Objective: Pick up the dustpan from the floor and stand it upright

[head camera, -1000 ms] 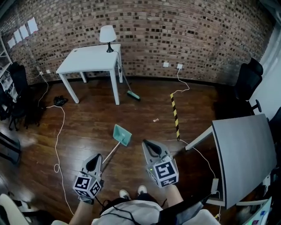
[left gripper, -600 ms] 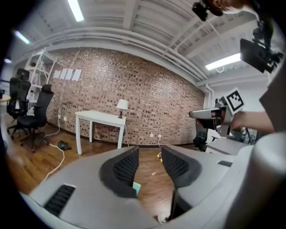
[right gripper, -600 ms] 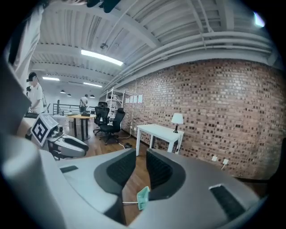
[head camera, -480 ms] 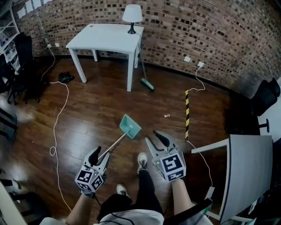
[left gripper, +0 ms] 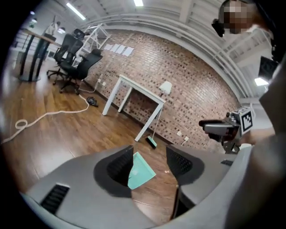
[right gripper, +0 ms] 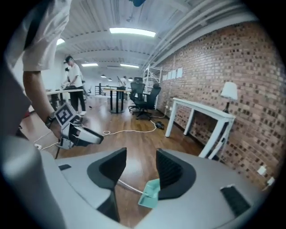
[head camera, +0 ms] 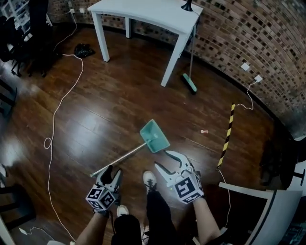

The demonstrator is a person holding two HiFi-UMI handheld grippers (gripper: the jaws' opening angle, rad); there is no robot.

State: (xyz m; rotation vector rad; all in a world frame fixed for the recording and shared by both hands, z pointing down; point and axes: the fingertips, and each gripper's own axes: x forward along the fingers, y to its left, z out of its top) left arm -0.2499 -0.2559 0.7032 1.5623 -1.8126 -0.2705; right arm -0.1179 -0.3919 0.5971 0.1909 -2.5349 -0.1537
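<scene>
A teal dustpan [head camera: 154, 136] lies flat on the wooden floor, its long pale handle [head camera: 117, 161] running down-left. My left gripper [head camera: 113, 171] hovers by the handle's near end, and its jaws have just been opening, with nothing between them. My right gripper [head camera: 168, 161] sits just below-right of the pan, its jaws also just opened and empty. In the left gripper view the dustpan [left gripper: 140, 170] shows beyond the gripper [left gripper: 149, 163]. In the right gripper view the dustpan [right gripper: 149, 194] lies past the gripper [right gripper: 140, 172].
A white table [head camera: 143, 9] stands by the brick wall with a broom [head camera: 189, 82] leaning on its leg. A white cable [head camera: 57, 110] snakes along the left floor. A yellow-black tape strip [head camera: 227, 136] lies at the right. A grey tabletop [head camera: 282, 210] fills the lower right. The person's shoe [head camera: 149, 178] is between the grippers.
Both grippers have dropped toward the floor and closer to the dustpan, and both have gone from shut to open. The view has tilted down as the person stepped forward.
</scene>
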